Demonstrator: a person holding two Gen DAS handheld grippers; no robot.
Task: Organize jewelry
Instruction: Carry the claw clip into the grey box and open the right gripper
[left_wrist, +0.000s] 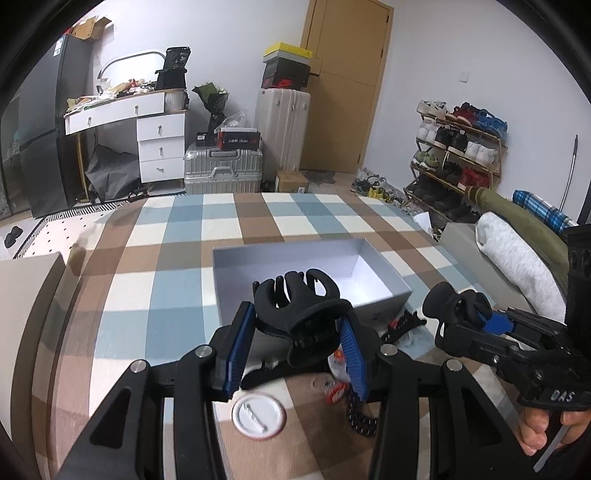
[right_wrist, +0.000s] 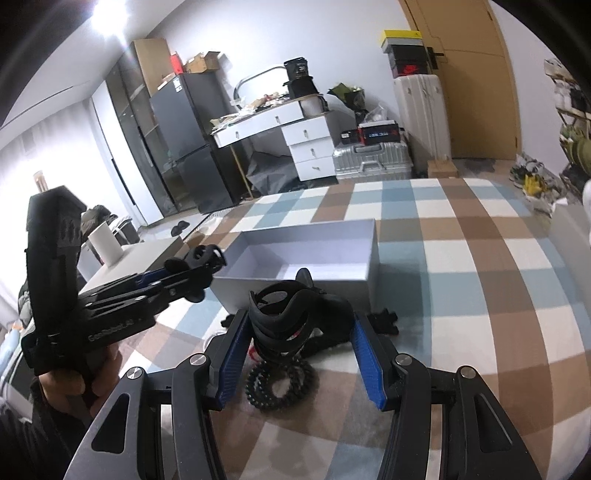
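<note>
My left gripper (left_wrist: 295, 328) is shut on a black claw hair clip (left_wrist: 299, 306), held above the near wall of an open grey box (left_wrist: 384, 295). It shows from the side in the right wrist view (right_wrist: 201, 264). My right gripper (right_wrist: 299, 332) is shut on another black claw hair clip (right_wrist: 284, 317), held above the checked tablecloth just in front of the box (right_wrist: 295, 291). It shows in the left wrist view (left_wrist: 458, 306). Under it lie a black beaded bracelet (right_wrist: 280, 380) and a black comb clip (right_wrist: 384, 319).
On the checked cloth near me lie a white round badge (left_wrist: 258, 411), a dark beaded band (left_wrist: 360, 417) and small red and white items (left_wrist: 338, 391). A white box lid (right_wrist: 155, 254) sits left. Folded clothes (left_wrist: 517, 258) lie right.
</note>
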